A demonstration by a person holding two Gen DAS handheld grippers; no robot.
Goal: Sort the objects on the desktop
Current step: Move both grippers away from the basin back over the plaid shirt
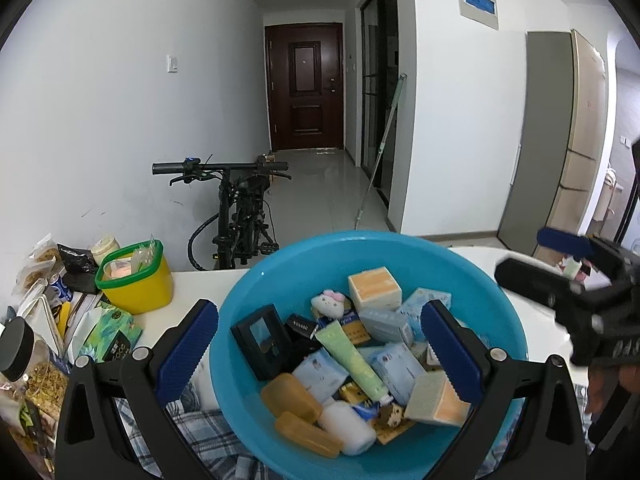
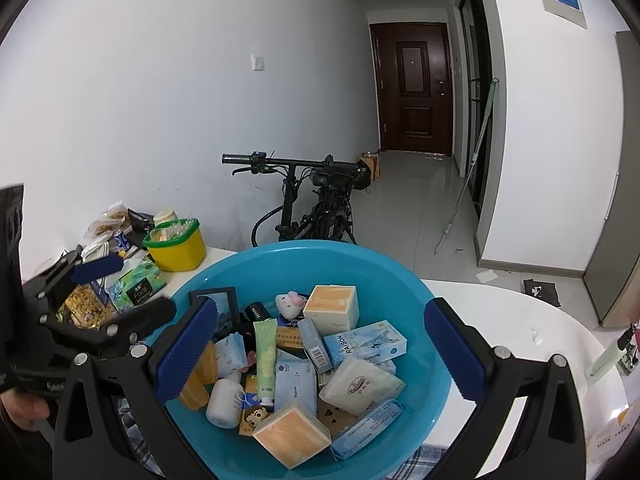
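Observation:
A blue plastic basin sits on the white table, full of small items: a green tube, orange-topped boxes, amber soap bars, a white bottle, a black box, light blue packets and a small plush toy. The basin and tube also show in the right wrist view. My left gripper is open and empty above the basin. My right gripper is open and empty above it too, and appears at the right of the left wrist view.
A yellow tub with a green rim stands left of the basin, beside snack bags, a jar and a green tissue pack. A green tube lies on the table at the right. A bicycle stands behind the table.

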